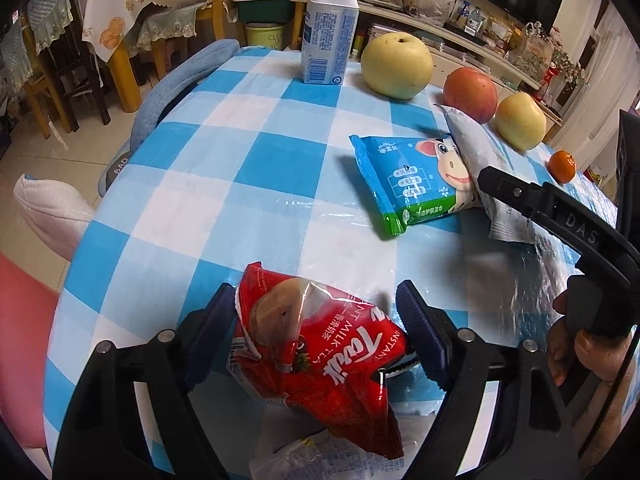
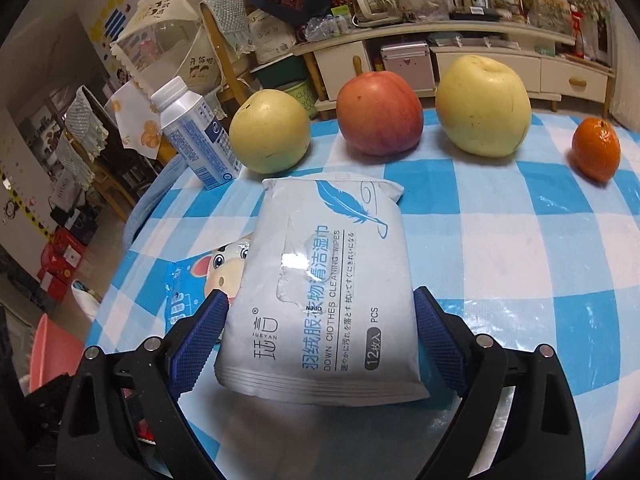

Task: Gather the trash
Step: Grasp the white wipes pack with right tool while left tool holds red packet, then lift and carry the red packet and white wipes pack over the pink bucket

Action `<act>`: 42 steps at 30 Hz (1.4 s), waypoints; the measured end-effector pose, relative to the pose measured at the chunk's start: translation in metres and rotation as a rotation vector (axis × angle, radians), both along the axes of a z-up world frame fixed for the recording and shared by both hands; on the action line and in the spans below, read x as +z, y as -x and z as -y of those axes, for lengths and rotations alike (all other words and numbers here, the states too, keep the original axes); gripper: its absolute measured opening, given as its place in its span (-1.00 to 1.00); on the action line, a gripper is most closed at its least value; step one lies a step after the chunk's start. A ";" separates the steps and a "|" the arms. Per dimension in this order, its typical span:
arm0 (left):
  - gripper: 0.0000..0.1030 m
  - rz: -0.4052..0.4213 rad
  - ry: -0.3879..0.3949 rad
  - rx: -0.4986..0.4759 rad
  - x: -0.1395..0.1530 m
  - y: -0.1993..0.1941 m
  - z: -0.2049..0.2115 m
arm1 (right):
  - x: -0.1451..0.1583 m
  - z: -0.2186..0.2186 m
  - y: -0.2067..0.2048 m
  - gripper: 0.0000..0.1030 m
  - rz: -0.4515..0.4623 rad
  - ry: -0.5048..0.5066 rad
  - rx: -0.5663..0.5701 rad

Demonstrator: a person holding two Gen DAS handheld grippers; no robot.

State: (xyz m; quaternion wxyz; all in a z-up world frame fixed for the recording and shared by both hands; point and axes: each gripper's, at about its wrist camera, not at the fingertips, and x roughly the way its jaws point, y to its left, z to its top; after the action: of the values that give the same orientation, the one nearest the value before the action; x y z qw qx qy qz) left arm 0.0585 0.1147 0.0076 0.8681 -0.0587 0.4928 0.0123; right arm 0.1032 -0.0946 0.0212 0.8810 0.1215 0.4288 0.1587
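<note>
A crumpled red milk tea packet (image 1: 320,344) lies between the jaws of my left gripper (image 1: 316,292), and both pads press on its edges. A white wrapper (image 1: 296,458) shows under it at the near table edge. My right gripper (image 2: 319,296) stands open around a white cleaning-wipes pack (image 2: 320,280), with its pads close beside the pack's two long edges. That pack (image 1: 476,148) leans on a blue cow-print wipes pack (image 1: 404,180). In the left wrist view, one of the right gripper's fingers (image 1: 516,192) reaches over it.
A blue-and-white milk bottle (image 1: 328,28) stands at the far edge of the checked tablecloth (image 1: 248,160). Beside it lie a yellow pear (image 2: 270,132), a red apple (image 2: 380,112), another yellow fruit (image 2: 482,106) and a tangerine (image 2: 596,148). Chairs and shelves stand beyond.
</note>
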 end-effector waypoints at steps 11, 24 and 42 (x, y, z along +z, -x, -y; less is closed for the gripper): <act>0.42 0.010 0.002 -0.018 0.000 0.004 -0.004 | 0.002 -0.005 0.002 0.60 0.011 0.039 0.027; 0.35 0.010 0.059 -0.020 0.003 0.009 -0.015 | 0.005 -0.003 0.015 0.50 0.021 0.061 0.045; 0.11 0.086 0.066 0.013 0.030 0.025 -0.046 | 0.035 -0.019 0.059 0.50 0.086 0.022 0.105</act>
State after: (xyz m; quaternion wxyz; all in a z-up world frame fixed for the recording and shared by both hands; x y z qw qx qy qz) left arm 0.0337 0.1604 0.0380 0.8860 -0.0911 0.4547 -0.0008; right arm 0.0440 -0.0755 0.0562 0.8903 0.0820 0.3983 0.2051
